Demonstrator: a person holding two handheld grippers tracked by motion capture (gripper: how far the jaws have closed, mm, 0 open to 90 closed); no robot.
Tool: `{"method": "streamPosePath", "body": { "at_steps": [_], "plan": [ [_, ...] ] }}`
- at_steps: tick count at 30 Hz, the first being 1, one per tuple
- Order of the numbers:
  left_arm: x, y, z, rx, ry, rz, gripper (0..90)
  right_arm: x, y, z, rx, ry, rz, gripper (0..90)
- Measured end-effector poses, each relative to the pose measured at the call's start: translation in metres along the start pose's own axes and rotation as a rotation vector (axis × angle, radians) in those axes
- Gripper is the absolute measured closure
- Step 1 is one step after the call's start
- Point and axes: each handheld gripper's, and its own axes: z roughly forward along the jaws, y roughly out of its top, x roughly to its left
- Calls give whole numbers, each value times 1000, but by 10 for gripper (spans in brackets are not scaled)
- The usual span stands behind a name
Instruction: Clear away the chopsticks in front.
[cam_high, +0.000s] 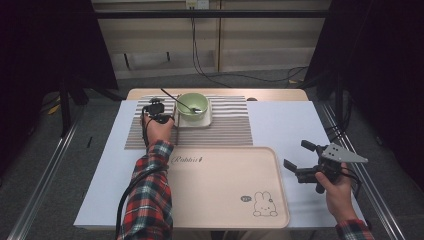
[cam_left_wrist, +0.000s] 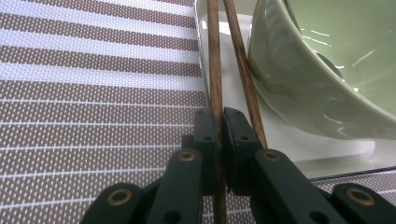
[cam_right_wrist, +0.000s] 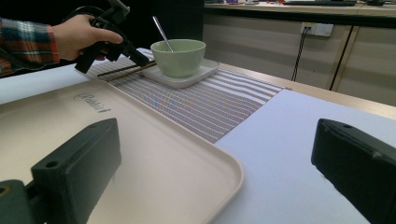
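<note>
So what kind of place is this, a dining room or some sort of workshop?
Probably a recording lab, not a dining room: the white-topped table stands between bare metal floor rails, black curtains hang at both sides, and loose cables trail from a wall socket.

Bowl (cam_high: 192, 106), green, on a white plate (cam_high: 192, 121) near the table's (cam_high: 295, 125) far edge, left of centre. Spoon (cam_high: 180, 102), metal, standing in the bowl, handle leaning left. Striped mat (cam_high: 230, 129) under the plate, along the far edge. Tray (cam_high: 225, 190), beige, rabbit print, at the near edge, just before the mat.
</note>
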Motion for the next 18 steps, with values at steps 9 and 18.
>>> {"method": "streamPosePath", "body": {
  "at_steps": [9, 18],
  "plan": [
    [-1, 3, -7, -2, 3, -34, 853, 0, 0, 0, -3, -4, 5, 10],
    [4, 2, -22, -10, -2, -83, 853, -1, 0, 0, -10, -2, 9, 10]
  ]
}}
